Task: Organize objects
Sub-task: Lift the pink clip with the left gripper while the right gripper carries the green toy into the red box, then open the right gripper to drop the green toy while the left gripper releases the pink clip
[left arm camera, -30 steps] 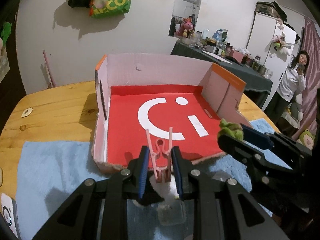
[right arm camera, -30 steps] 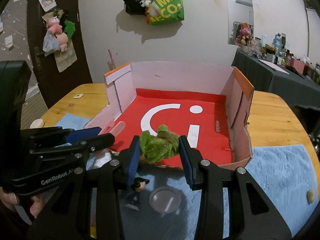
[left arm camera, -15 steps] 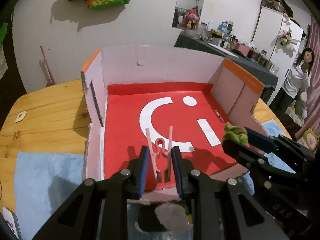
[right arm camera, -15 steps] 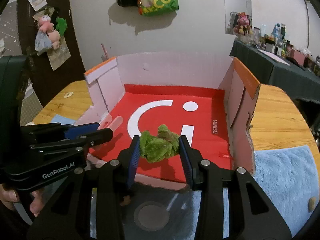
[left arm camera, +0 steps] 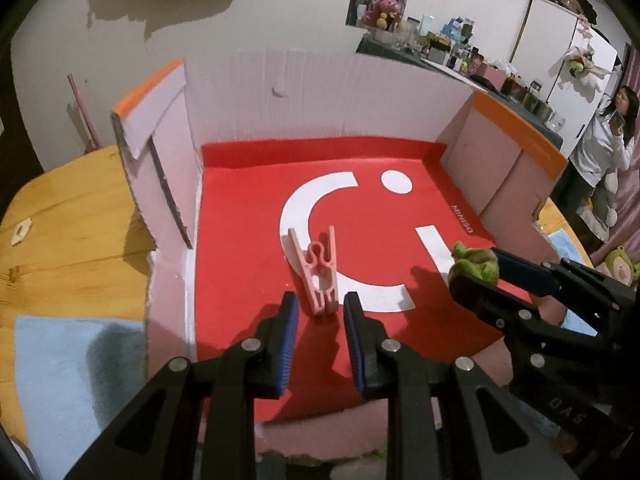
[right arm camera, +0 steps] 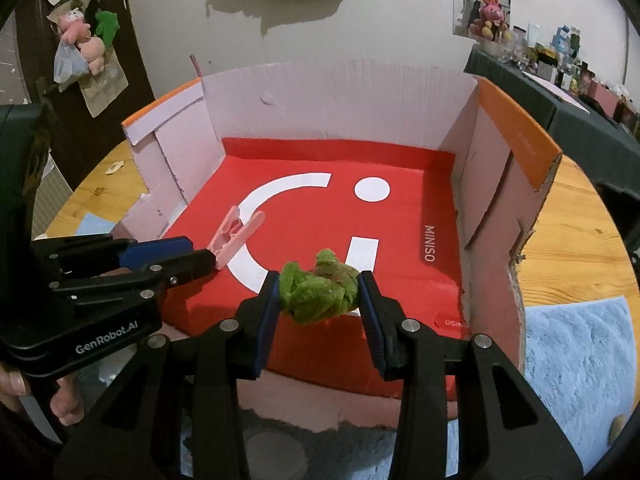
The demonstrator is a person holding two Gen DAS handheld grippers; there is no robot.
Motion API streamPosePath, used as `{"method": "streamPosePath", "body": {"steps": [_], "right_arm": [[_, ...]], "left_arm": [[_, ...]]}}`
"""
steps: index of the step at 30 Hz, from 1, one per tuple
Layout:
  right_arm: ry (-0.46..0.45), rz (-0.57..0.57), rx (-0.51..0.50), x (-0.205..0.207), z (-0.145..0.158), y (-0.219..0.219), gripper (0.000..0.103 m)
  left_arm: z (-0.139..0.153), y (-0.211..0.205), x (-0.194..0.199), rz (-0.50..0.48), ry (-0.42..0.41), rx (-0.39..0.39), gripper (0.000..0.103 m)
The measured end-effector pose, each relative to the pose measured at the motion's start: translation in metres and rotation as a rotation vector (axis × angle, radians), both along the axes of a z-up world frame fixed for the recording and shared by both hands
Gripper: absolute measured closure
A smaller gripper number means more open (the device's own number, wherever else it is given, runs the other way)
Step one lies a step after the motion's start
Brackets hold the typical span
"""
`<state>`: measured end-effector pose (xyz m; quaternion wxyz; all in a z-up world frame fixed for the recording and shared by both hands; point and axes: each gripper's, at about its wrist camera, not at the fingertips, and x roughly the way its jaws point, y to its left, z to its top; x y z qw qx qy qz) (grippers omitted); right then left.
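A pink cardboard box (left arm camera: 288, 92) with a red floor and a white logo stands open in front of me. My left gripper (left arm camera: 321, 304) hangs low over the near part of that floor. It is shut on the base of a pink clothes peg (left arm camera: 318, 276), which sticks out past the fingertips and leans left. In the right wrist view the left gripper (right arm camera: 192, 252) comes in from the left with the peg (right arm camera: 236, 236) at its tip. My right gripper (right arm camera: 318, 300) is shut on a crumpled green leaf (right arm camera: 316, 292) above the box's front edge. The left view shows the right gripper (left arm camera: 476, 268) beside the left one.
The box (right arm camera: 340, 96) sits on a round wooden table (right arm camera: 568, 240) with a blue towel (right arm camera: 580, 380) in front. A person (left arm camera: 600, 148) stands far right. A hand (right arm camera: 60, 404) holds the left gripper. A round clear lid (right arm camera: 276, 452) lies below.
Both grippers have moved forward and lower, past the box's front edge and over its red floor. The peg now sits further out at the left fingertips and leans left.
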<state>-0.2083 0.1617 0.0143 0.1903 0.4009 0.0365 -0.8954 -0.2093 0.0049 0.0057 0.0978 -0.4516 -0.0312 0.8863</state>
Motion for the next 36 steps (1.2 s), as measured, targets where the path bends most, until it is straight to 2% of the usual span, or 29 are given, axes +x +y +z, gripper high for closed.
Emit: {"method": "streamPosePath", "body": {"steps": [4,11,21,22,23,36], "right_arm": [[-0.031,-0.006,0.013,-0.007,-0.009,-0.001,0.066],[-0.072,-0.005,0.049,-0.014,-0.019,-0.006,0.064],[-0.064,-0.008,0.07,-0.012,-0.021,-0.01,0.063],[-0.064,-0.008,0.071,-0.012,-0.021,-0.01,0.063],[-0.062,-0.008,0.071,-0.011,-0.021,-0.01,0.063],[-0.054,-0.008,0.095,-0.013,-0.021,-0.01,0.064]], "left_arm": [[-0.007,-0.002,-0.006,0.0,-0.022,0.012,0.079],[-0.007,0.004,-0.008,-0.007,-0.019,-0.034,0.079],[-0.007,0.008,-0.016,0.009,-0.014,-0.055,0.079],[-0.008,0.009,-0.016,0.016,-0.005,-0.062,0.085],[-0.008,0.01,-0.016,0.017,0.002,-0.067,0.084],[-0.008,0.009,-0.014,0.009,-0.013,-0.016,0.084]]}}
